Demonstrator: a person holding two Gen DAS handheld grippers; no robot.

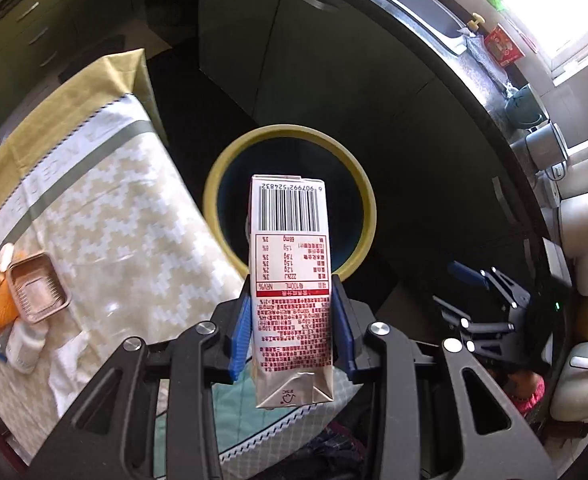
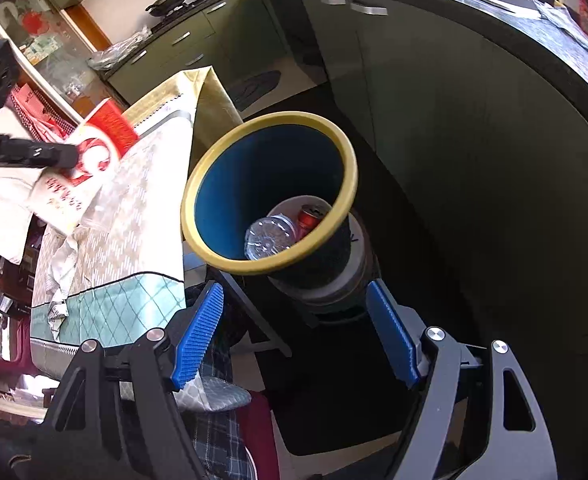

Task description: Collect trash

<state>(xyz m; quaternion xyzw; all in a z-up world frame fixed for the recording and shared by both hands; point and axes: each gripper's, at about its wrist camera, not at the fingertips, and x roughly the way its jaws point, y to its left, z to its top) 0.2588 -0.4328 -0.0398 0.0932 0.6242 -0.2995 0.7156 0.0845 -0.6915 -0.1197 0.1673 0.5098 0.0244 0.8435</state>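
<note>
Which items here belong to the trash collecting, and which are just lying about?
Job:
- drink carton in left hand-held gripper
- bin
- plastic bottle, red can inside

Lying about:
- foil tray
- kettle
- pans

1. The bin [image 1: 289, 136] stands on the floor just off the table's [image 1: 105, 216] corner, between the table and the cabinets [image 2: 434, 100].
2. A carton [image 1: 289, 280], clamped in the left gripper [image 1: 291, 322], hangs over the bin's mouth.
3. In the bin lie a bottle [image 2: 269, 236] and a can [image 2: 311, 216], side by side.
4. A tray [image 1: 37, 292] sits near the table's edge.
5. The right gripper [image 2: 294, 332], jaws apart, hangs beside the bin.
</note>
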